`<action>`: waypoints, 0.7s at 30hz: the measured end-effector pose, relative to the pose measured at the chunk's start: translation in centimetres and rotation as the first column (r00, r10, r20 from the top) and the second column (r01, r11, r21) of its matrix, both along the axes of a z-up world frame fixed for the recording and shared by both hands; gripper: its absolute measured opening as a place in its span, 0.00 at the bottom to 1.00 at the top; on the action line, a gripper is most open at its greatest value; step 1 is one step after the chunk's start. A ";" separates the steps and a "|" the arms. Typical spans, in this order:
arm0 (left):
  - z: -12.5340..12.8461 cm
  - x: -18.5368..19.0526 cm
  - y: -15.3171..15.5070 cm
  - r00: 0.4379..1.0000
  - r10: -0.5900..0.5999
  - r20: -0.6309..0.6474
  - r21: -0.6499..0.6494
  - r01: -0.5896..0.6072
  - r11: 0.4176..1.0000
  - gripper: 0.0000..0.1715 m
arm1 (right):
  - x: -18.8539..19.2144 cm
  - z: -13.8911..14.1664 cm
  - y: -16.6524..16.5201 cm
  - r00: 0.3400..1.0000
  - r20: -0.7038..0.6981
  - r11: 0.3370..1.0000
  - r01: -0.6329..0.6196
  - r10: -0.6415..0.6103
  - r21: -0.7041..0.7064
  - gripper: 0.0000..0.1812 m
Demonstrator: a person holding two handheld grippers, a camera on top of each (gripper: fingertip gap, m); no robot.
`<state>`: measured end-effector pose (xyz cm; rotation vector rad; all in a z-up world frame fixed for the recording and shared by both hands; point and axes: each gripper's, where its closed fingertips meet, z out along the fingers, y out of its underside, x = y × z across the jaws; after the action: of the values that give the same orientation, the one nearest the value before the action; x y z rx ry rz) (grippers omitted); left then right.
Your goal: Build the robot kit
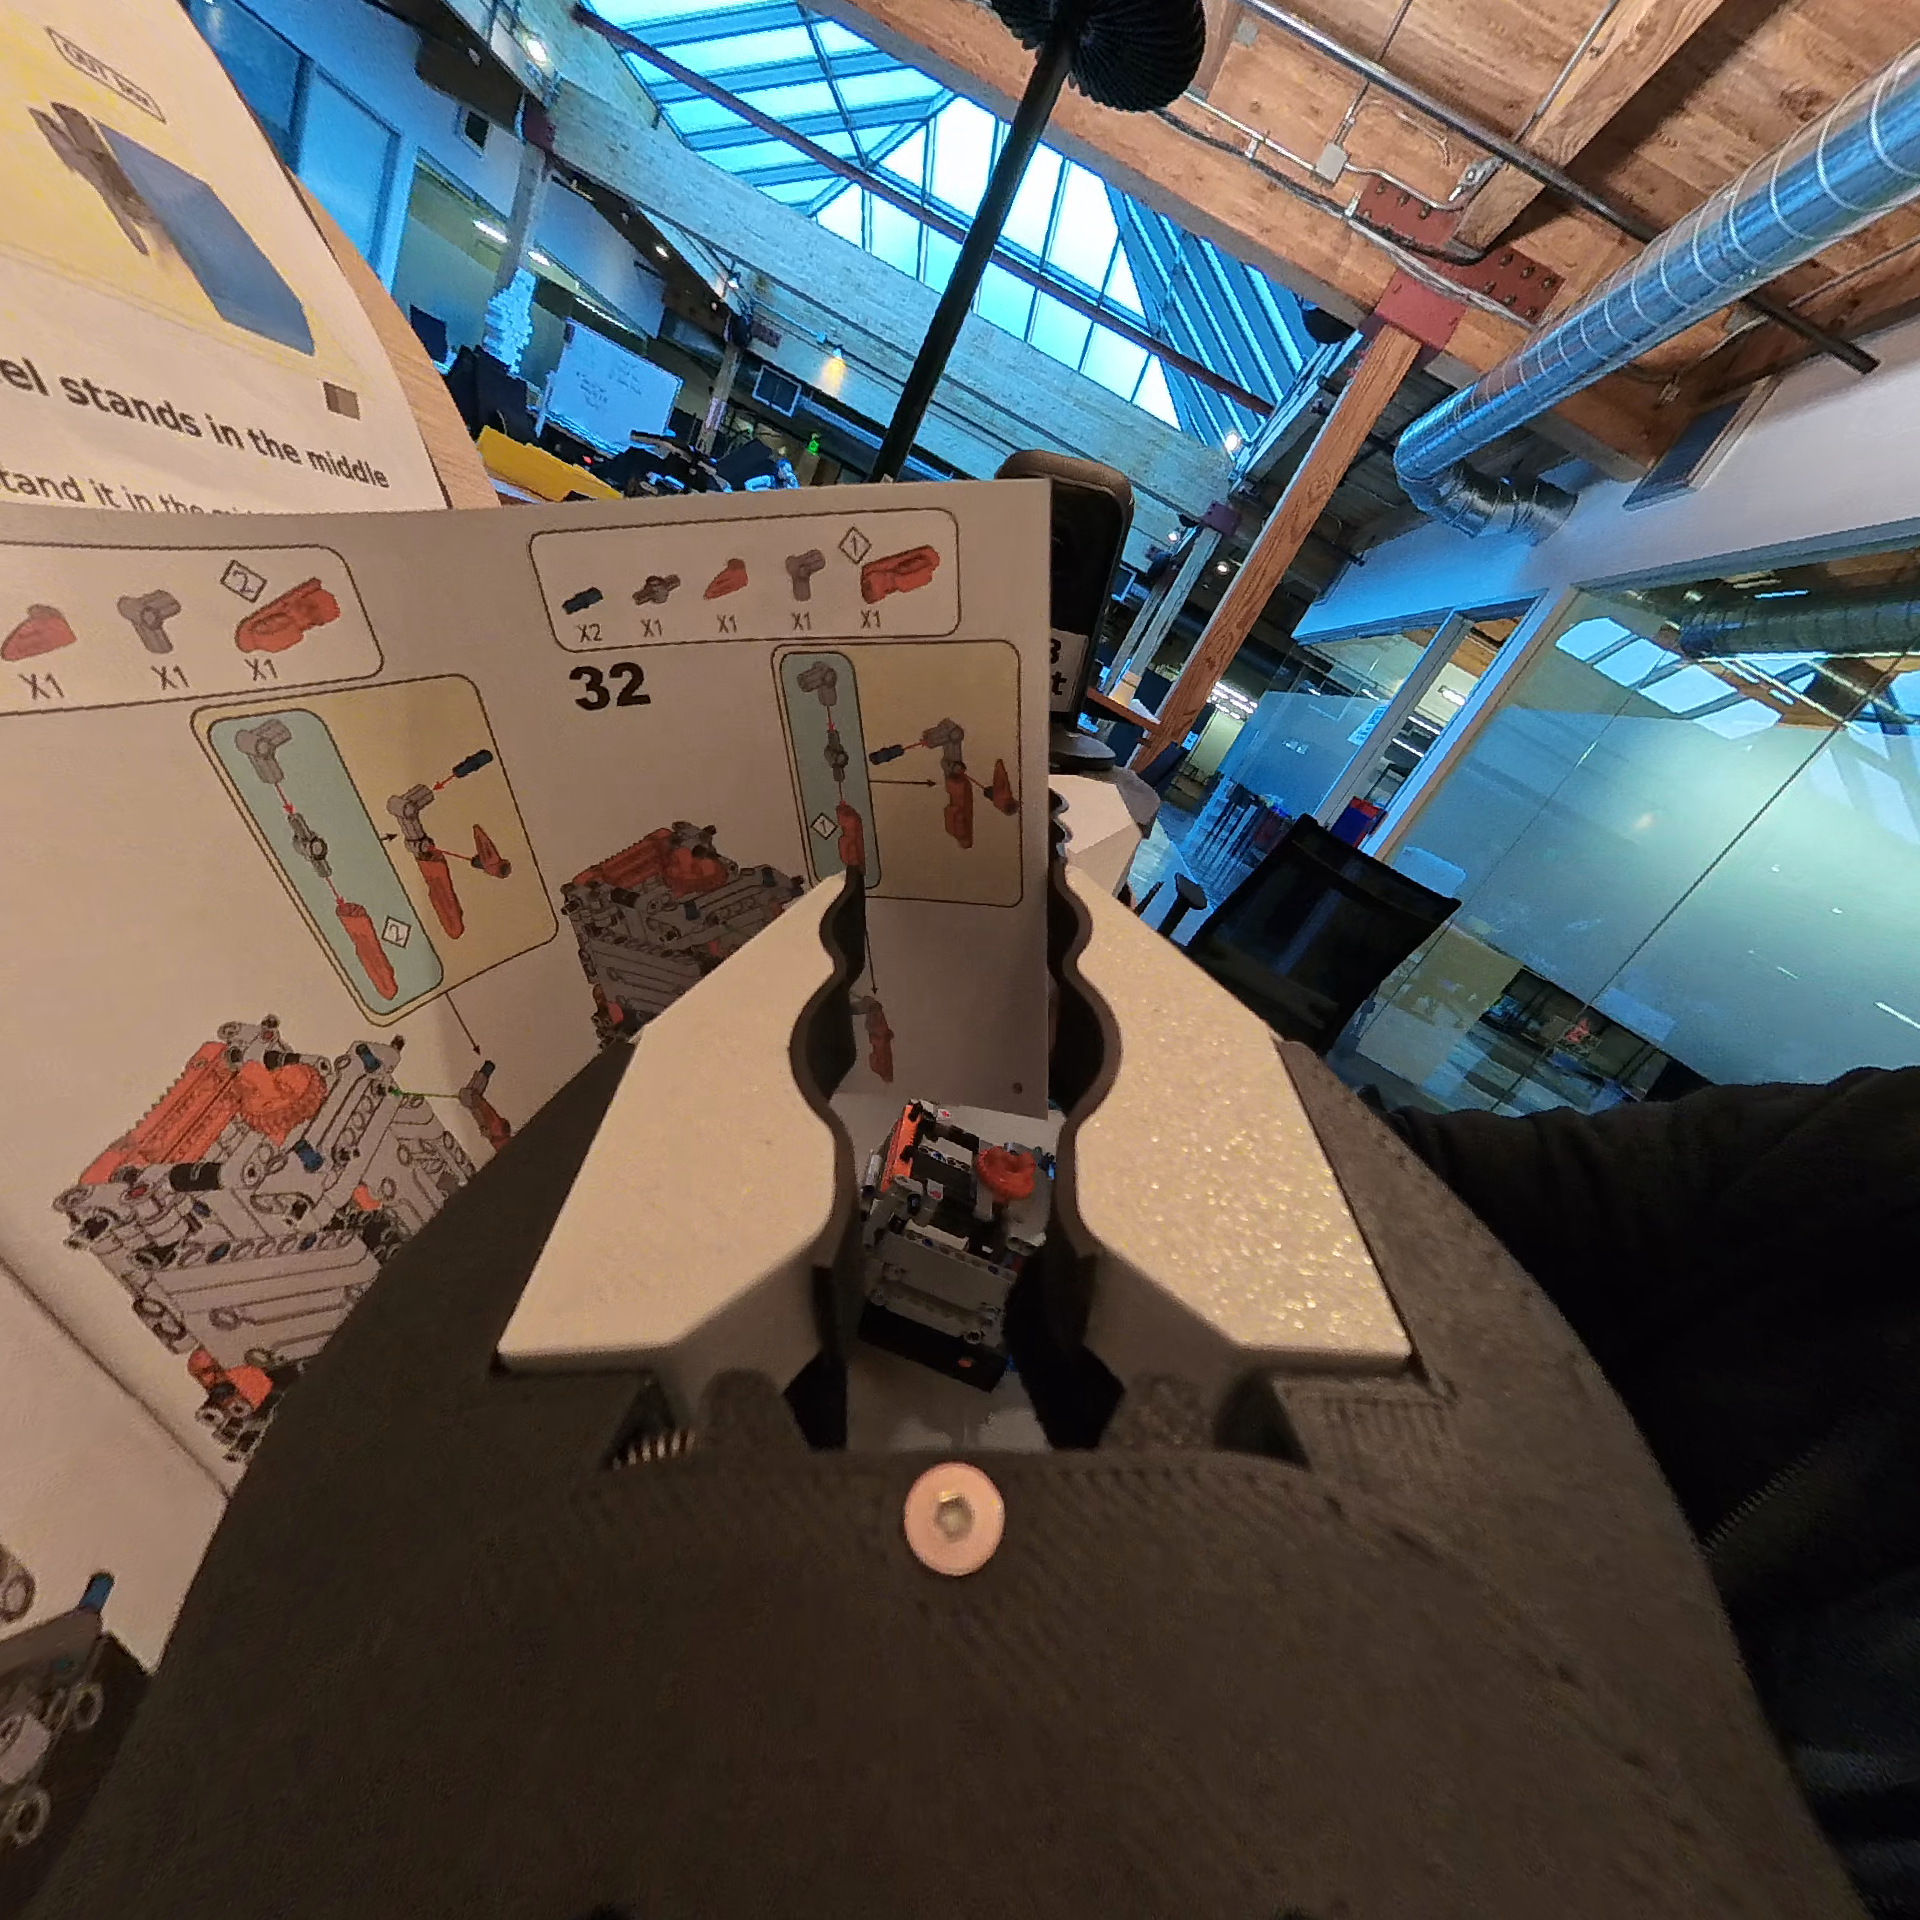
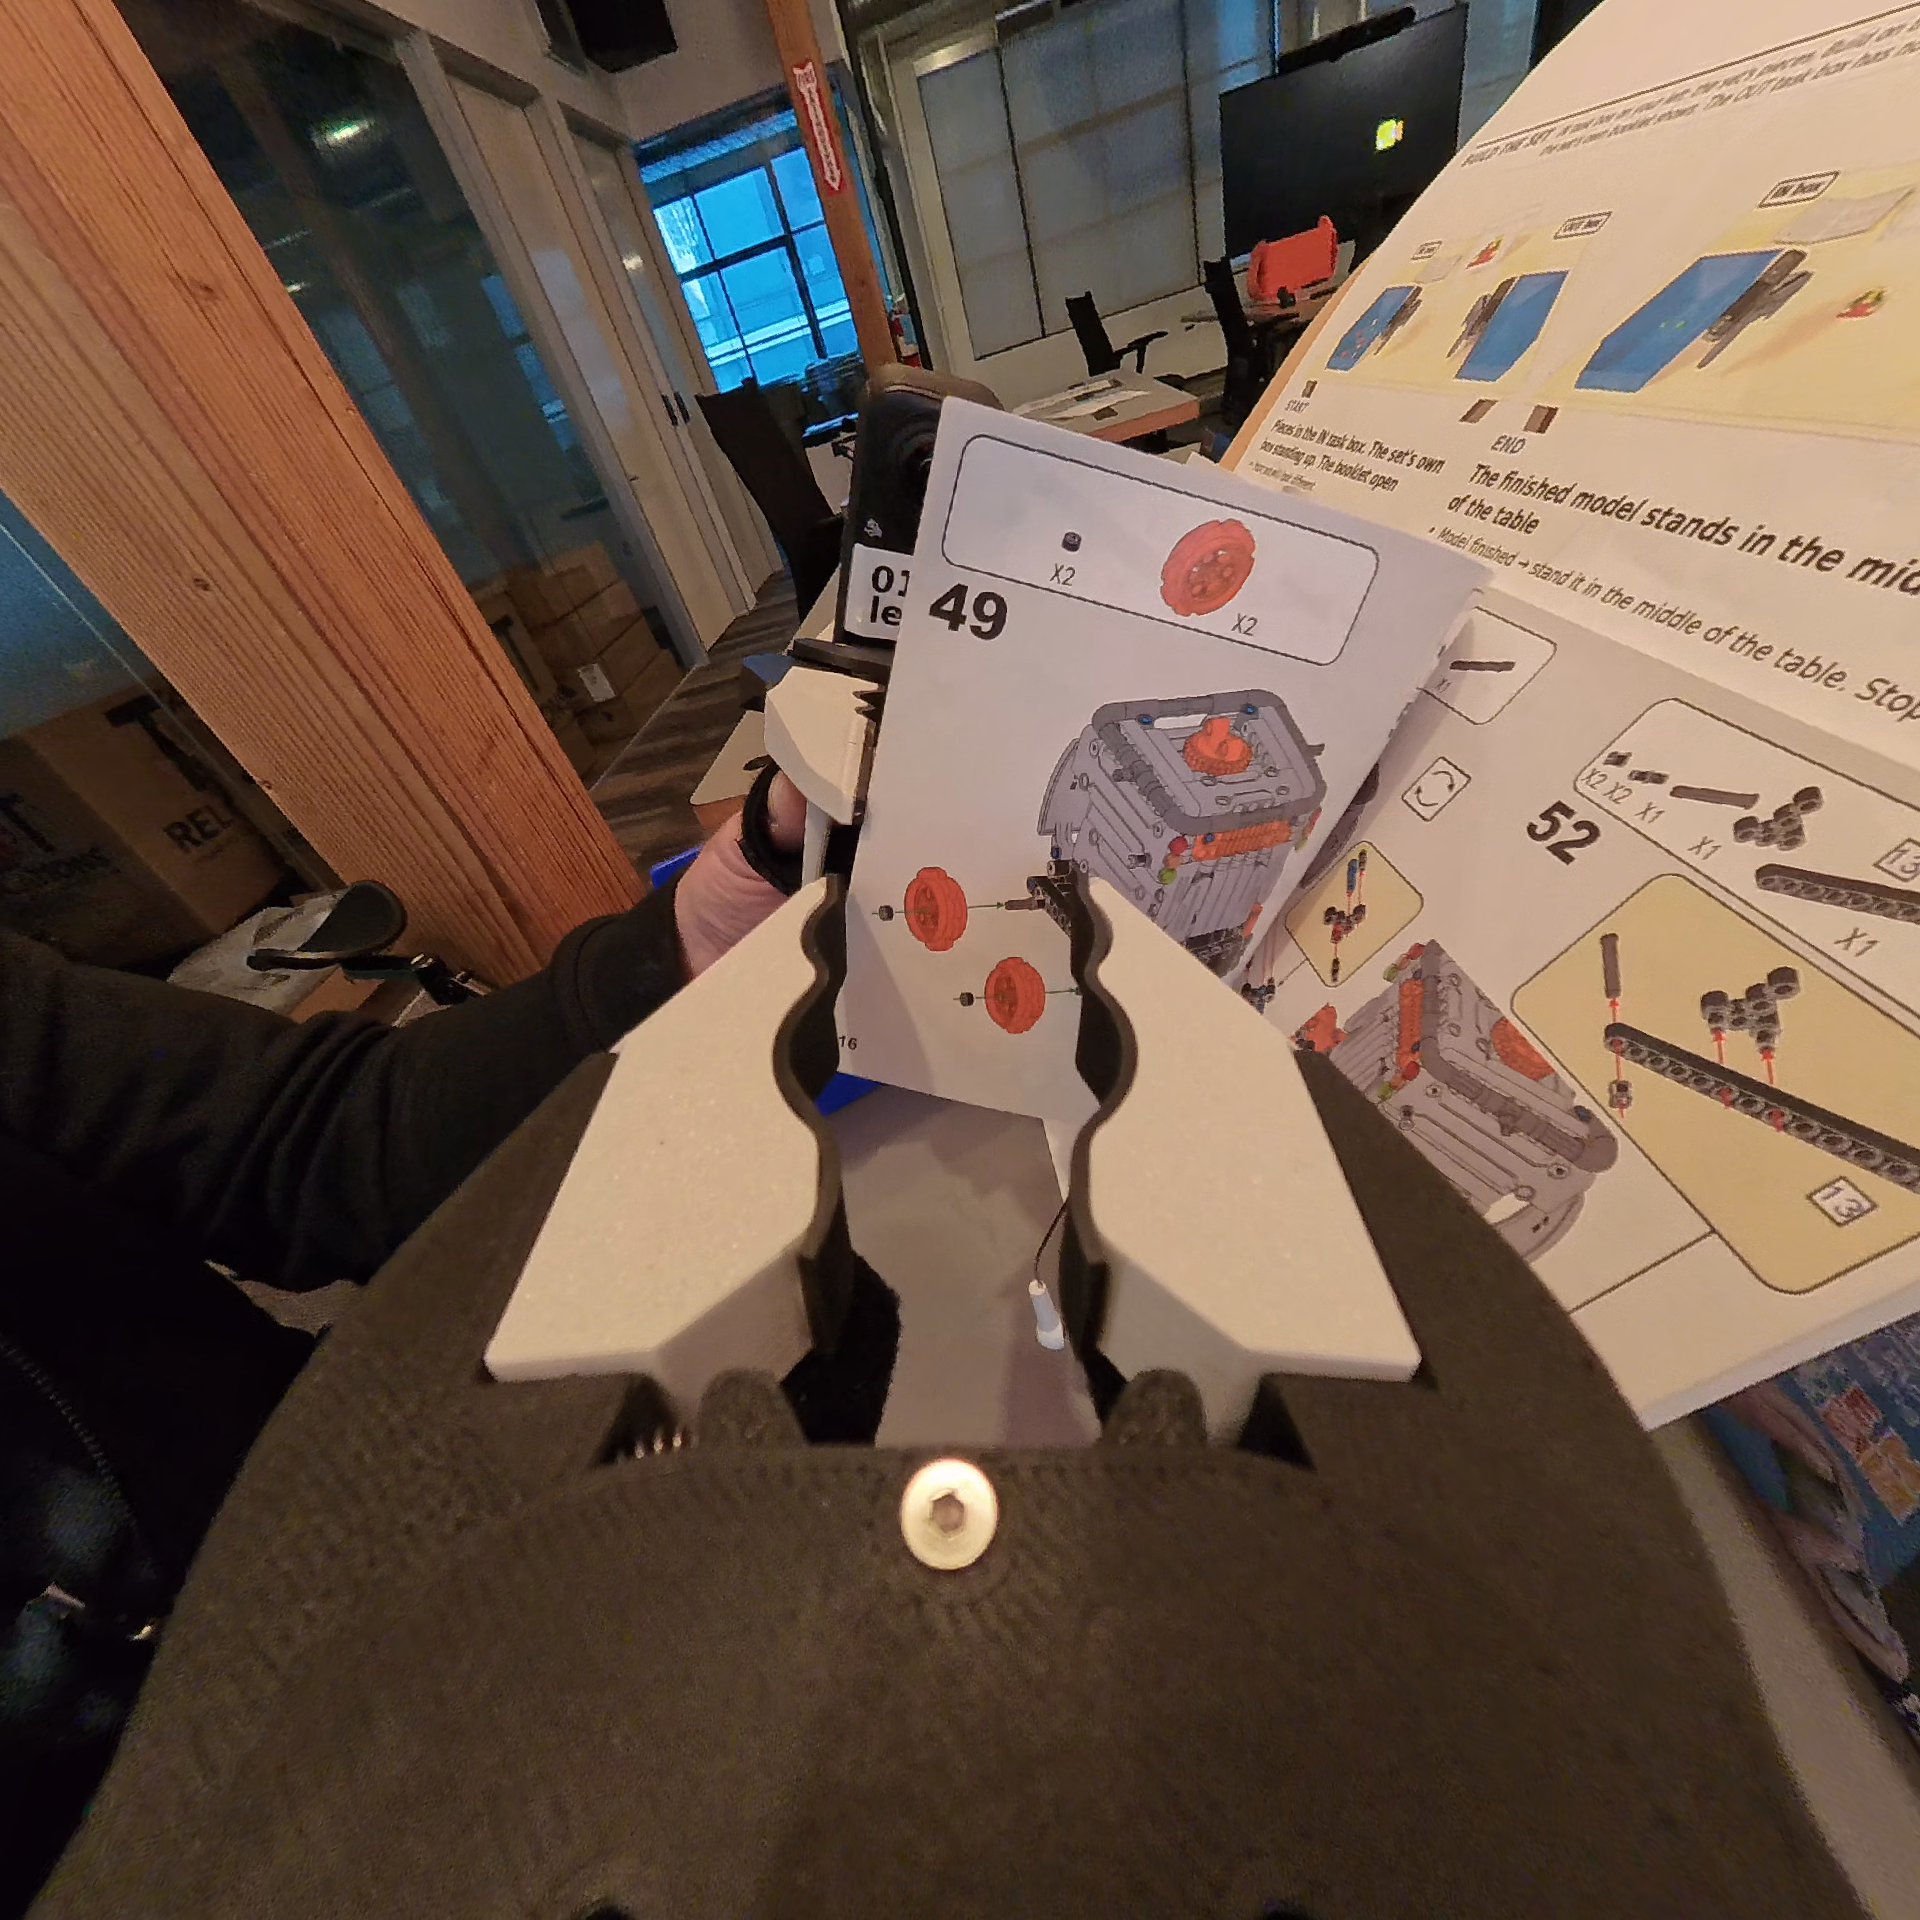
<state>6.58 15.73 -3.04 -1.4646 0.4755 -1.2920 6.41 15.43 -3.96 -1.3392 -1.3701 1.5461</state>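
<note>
— Between the fingers of the left tongs (image 1: 956,883), what shows?

— Low down, a small model (image 1: 951,1216) of grey, black and orange bricks; it sits beyond the open gap, not gripped; the two fingers stand apart with nothing clamped.

— And the booklet (image 1: 520,831)?

— Its pages stand upright just past the fingertips, drawings of brick steps facing this camera; the page's right edge runs up in line with the gap; whether a finger touches the paper I cannot tell.

— What about the right tongs (image 2: 956,894)?

— Also apart, holding nothing; the same booklet stands just ahead of them, showing another page with orange wheels; farther pages lie spread out flat to the right.

— Anything near those fingers?

— A little white plug (image 2: 1042,1314) on a thin black wire lies on the grey table (image 2: 935,1195), close to the right finger.

— Where do the two tools sit?

— On opposite sides of the raised page; from the right camera the left tongs show at the page's left edge, held by a hand (image 2: 727,904) in a dark sleeve (image 2: 312,1091).

— Behind it all?

— A big printed sheet (image 2: 1662,416) on a wooden board leans above the booklet.
</note>
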 end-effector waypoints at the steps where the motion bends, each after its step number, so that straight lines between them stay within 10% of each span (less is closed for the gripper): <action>1: 0.0 0.1 0.0 1.000 -0.006 0.003 -0.003 0.006 1.000 0.19 | 0.0 0.0 0.0 1.000 -0.002 1.000 -0.002 0.002 -0.003 0.23; 21: -0.1 0.3 0.0 0.999 -0.034 0.030 -0.012 0.034 0.999 0.20 | 0.0 0.1 -0.1 1.000 -0.013 1.000 -0.021 0.021 -0.019 0.24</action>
<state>6.91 15.70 -3.12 -1.4513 0.4754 -1.3440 6.42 15.34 -3.81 -1.3284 -1.3688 1.5833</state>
